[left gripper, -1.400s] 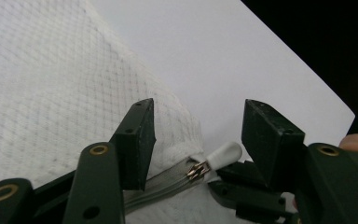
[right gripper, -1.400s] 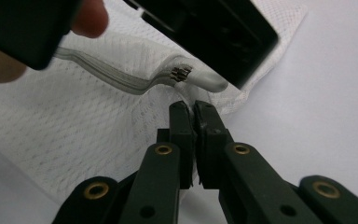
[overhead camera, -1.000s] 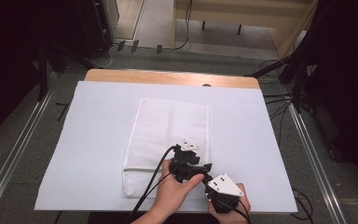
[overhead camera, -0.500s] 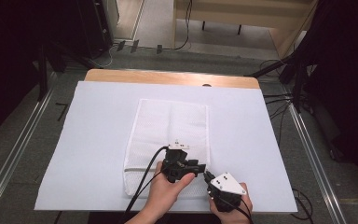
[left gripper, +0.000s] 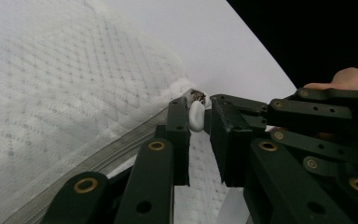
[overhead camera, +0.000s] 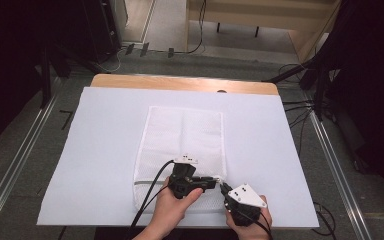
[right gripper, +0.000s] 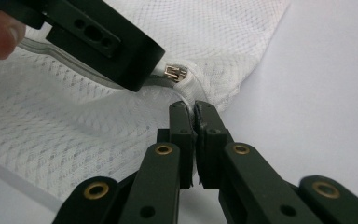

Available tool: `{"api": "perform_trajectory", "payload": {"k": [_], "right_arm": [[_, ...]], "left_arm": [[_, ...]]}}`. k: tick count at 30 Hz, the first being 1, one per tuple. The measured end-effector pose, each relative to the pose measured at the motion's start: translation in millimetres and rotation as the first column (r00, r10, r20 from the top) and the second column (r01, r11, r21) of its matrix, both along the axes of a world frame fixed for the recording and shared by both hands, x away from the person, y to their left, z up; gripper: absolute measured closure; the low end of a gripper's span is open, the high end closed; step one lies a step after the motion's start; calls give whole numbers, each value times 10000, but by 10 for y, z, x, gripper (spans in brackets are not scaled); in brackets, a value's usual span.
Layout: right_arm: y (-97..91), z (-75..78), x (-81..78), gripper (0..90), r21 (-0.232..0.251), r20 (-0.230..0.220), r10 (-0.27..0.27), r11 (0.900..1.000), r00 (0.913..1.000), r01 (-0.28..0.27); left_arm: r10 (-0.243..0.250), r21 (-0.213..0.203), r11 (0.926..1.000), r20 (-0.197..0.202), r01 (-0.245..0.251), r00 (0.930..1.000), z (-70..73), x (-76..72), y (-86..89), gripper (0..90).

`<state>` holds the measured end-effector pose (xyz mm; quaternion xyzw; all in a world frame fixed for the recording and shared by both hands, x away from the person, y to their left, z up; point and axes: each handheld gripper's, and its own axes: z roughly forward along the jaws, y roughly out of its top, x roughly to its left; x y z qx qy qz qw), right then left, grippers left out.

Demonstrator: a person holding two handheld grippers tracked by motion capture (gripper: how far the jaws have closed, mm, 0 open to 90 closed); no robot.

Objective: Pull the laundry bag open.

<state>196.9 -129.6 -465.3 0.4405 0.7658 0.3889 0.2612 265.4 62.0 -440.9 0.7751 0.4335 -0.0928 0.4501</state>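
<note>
A white mesh bag [overhead camera: 185, 135] lies flat on the white table cover, with its zipper along the near end. My left gripper [overhead camera: 215, 182] points right at the bag's near right corner. Between its jaws [left gripper: 199, 100] stands the white zipper pull [left gripper: 196, 116]; it touches one pad, and a gap shows to the other. These jaws have just been closing. My right gripper [overhead camera: 225, 189] is shut [right gripper: 196, 106] on the bag's corner hem [right gripper: 191, 91], just below the metal slider [right gripper: 175, 73]. One of the left fingers [right gripper: 121, 51] covers the zipper beside the slider.
The white cover [overhead camera: 95, 150] spreads over a wooden table [overhead camera: 180, 82] whose far edge shows. Metal rails [overhead camera: 15, 160] run along both sides on the floor. Cables [overhead camera: 147, 200] trail from the grippers toward the front edge.
My left gripper has shifted left and a little nearer to the front edge, and its jaws have narrowed around the zipper pull. The right gripper has stayed put.
</note>
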Motion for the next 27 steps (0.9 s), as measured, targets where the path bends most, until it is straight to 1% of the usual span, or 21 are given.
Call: {"api": "perform_trajectory", "payload": {"k": [2,4,6,7,8,9,11,13,19,22,24,27], "right_arm": [[10,5,-8,885,4,36,37,10000,10000,-37],[13,8,-10,885,11,95,79,10000,9999,-79],[15,9,-12,885,-4,104,71,10000,9999,-71],[11,8,-11,885,40,75,63,10000,10000,-63],[5,12,-13,885,131,66,56,9999,10000,-57],[5,12,-13,885,131,66,56,9999,10000,-57],[-2,20,-13,885,214,96,74,9997,9999,-76],[-2,23,-13,885,206,130,102,9997,9999,-104],[-7,34,-2,888,204,66,74,9998,10000,-75],[-8,41,-1,889,228,62,93,9997,9999,-94],[-1,53,1,891,303,55,159,9994,9999,-161],[9,58,2,892,301,79,188,9994,9998,-190]], "left_arm": [[-120,-67,9999,-8,120,9999,-11,11,-5,796],[-176,-1,9998,-25,176,9998,-24,12,-16,808],[-221,70,9997,109,220,9997,-30,7,-21,819],[-294,22,9996,130,294,9995,-32,9,-15,829],[-523,10,9986,257,523,9983,-35,13,0,846],[-523,10,9986,257,523,9983,-35,13,0,851],[-600,3,9982,390,601,9974,-34,9,3,856],[-701,89,9975,500,697,9963,-29,5,8,870],[-730,48,9973,521,728,9960,-60,13,47,876],[-668,-4,9978,498,669,9965,-65,12,63,876],[-707,97,9975,530,703,9961,-61,17,91,876],[-718,75,9974,528,715,9960,-65,22,104,877]]}}
